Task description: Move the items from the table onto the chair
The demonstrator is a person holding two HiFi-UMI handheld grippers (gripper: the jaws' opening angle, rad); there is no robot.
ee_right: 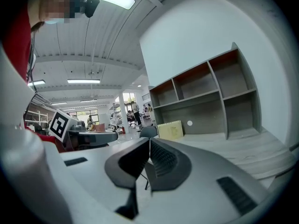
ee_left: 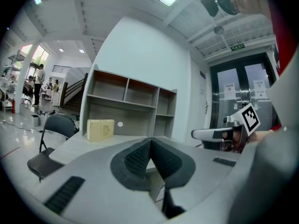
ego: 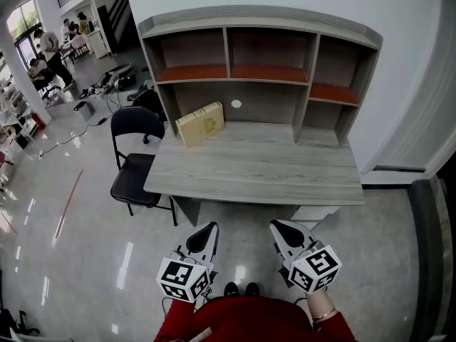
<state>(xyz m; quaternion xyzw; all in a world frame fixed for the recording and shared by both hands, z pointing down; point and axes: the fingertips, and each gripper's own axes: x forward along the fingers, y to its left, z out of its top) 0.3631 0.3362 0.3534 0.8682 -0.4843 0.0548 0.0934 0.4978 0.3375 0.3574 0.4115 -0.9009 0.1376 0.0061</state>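
A tan box stands leaning against the back panel at the far left of the grey wooden desk; it also shows as the tan box in the left gripper view and the tan box in the right gripper view. A black chair stands at the desk's left end. My left gripper and right gripper hover side by side in front of the desk, well short of its near edge. Both are shut with nothing between the jaws, the pads meeting tip to tip.
A grey hutch with orange-floored cubbies rises at the back of the desk. A white wall closes in on the right. Cables and gear lie on the glossy floor behind the chair, with people at far left.
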